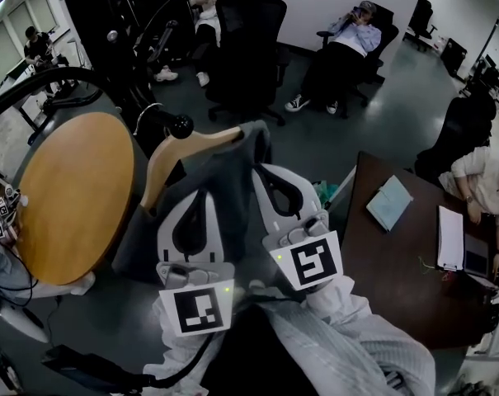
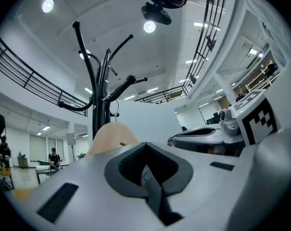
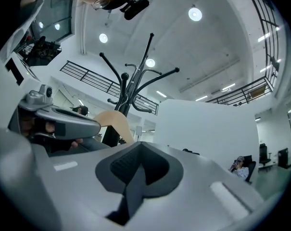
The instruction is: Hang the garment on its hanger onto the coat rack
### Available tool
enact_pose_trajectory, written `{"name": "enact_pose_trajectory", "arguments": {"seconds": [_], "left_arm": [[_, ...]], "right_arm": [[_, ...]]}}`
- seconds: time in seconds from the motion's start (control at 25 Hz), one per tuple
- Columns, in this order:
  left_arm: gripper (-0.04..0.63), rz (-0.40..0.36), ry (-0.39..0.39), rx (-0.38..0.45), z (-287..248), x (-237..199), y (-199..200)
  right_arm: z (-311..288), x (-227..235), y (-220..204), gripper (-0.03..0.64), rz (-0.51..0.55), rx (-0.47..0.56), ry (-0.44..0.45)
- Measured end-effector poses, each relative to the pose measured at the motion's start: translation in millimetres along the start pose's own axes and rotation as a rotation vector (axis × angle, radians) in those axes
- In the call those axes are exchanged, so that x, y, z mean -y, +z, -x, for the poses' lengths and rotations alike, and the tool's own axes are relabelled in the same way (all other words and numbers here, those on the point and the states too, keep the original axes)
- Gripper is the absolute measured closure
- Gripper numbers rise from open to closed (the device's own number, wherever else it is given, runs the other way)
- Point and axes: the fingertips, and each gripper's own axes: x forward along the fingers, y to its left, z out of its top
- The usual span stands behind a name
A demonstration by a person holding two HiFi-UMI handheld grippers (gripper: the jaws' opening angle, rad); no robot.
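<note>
A dark grey garment (image 1: 224, 176) hangs on a pale wooden hanger (image 1: 179, 149), held up in front of me. The hanger's metal hook (image 1: 148, 112) curves close to a knobbed arm (image 1: 181, 125) of the black coat rack (image 1: 117, 56); whether it rests on that arm I cannot tell. My left gripper (image 1: 201, 195) and right gripper (image 1: 270, 176) point up side by side, their tips buried in the cloth below the hanger, both shut on it. Both gripper views show closed jaws, with the hanger (image 2: 111, 134) (image 3: 114, 121) and rack (image 2: 99, 105) (image 3: 131, 90) just beyond.
A round wooden table (image 1: 68, 196) stands at the left, beside the rack. A dark desk (image 1: 389, 262) with a notebook (image 1: 389, 203) and papers (image 1: 449, 238) is at the right. People sit in office chairs (image 1: 348, 48) beyond, and another person (image 1: 480, 180) at the desk.
</note>
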Motion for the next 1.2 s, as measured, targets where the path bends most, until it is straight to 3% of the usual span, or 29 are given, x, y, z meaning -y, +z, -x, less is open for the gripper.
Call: {"name": "enact_pose_trajectory", "arguments": {"seconds": [0.92,1.2], "left_arm": [[0.591,-0.012,-0.022,-0.045,-20.7,8.1,-17.4],[0.591,-0.008,-0.071,-0.03,-26.8,21.0,-21.7]], "right_arm": [[-8.6,1.2,-21.2,0.617,0.005,-0.048,0.035],[5.2,14.5,-31.9,0.617,-0.002,-0.076,-0.031]]}}
